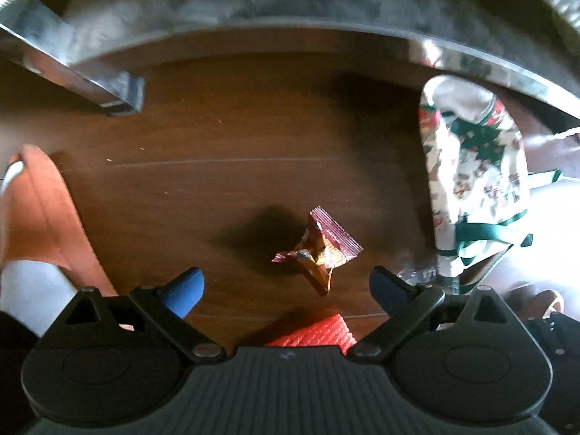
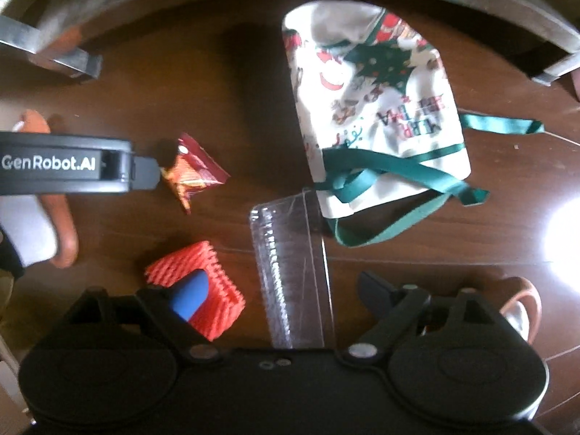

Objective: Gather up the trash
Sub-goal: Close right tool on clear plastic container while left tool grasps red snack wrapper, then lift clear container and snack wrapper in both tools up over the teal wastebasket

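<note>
1. Crumpled snack wrapper [image 1: 319,246], red/gold foil, lies on the dark wood floor [image 1: 217,137], just ahead of your left gripper [image 1: 286,286], roughly centred btw its blue fingertips [image 1: 185,290]; no contact visible.
2. Left gripper: jaws spread wide, nothing in them.
3. Right view: same wrapper [image 2: 192,172] sits at the tip of the left gripper [image 2: 65,165], seen side-on.
4. Red foam net sleeve [image 2: 214,297] lies near your right gripper [image 2: 279,297]; its left blue fingertip [image 2: 192,299] overlaps the sleeve in view, can't tell if touching.
5. Clear plastic sheet/box [image 2: 290,272] lies flat btw the right jaws, running toward the bag.
6. Right gripper: jaws wide apart, not clamped on anything.
7. Xmas-print gift bag [image 2: 369,108], white w/ green ribbon [image 2: 380,170], lies on its side beyond the clear plastic, mouth end touching/overlapping it. Contents not visible.
8. Your slippered foot [image 1: 43,210] at left edge; metal table legs [image 1: 119,90] beyond.
</note>
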